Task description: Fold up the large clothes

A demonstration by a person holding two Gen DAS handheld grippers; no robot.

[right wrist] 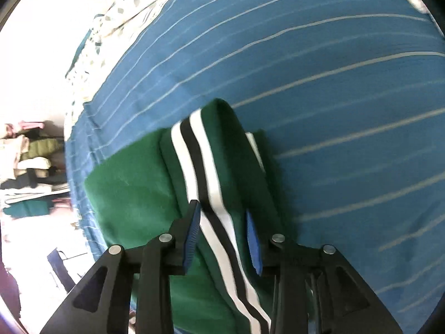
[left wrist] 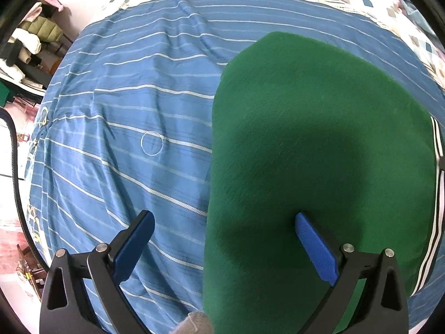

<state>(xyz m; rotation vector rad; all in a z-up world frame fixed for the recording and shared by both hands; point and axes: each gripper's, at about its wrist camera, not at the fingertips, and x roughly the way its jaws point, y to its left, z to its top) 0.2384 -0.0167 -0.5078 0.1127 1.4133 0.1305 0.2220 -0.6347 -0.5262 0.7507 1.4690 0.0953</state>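
Folding looks well along, judging by how the green garment (left wrist: 319, 153) lies as a compact slab on the blue striped bedspread (left wrist: 133, 117), filling the field from 12 round to 6 o'clock in the left wrist view. Hovering above it with fingers spread wide and gripping nothing: the left gripper (left wrist: 225, 220), one blue pad (left wrist: 133, 246) over bare bedspread at 7 o'clock, the other over green cloth at 5 o'clock. Straddling the garment's left edge this way, probably to catch that edge or press it flat.

Seen from the right wrist: right gripper (right wrist: 224, 214) at 6 o'clock, fingers narrowed about the black-and-white striped band (right wrist: 194, 161) where the cloth rises in a raised ridge. Cannot tell whether the pads actually pinch the fabric or merely flank it; a sliver of gap seems to remain on each side. Held there, likely, because the band marks a side seam, a handy line for turning the next fold.

Missing from the left view: that ridge and the layered fold, with the band only a thin strip at 3 o'clock. Missing from the right view: the broad flat expanse of green and the patterned quilt (left wrist: 383, 2) at 1 o'clock. Visible in both, cluttered clothing (left wrist: 36, 33) at 9 to 10 o'clock beyond the bed.
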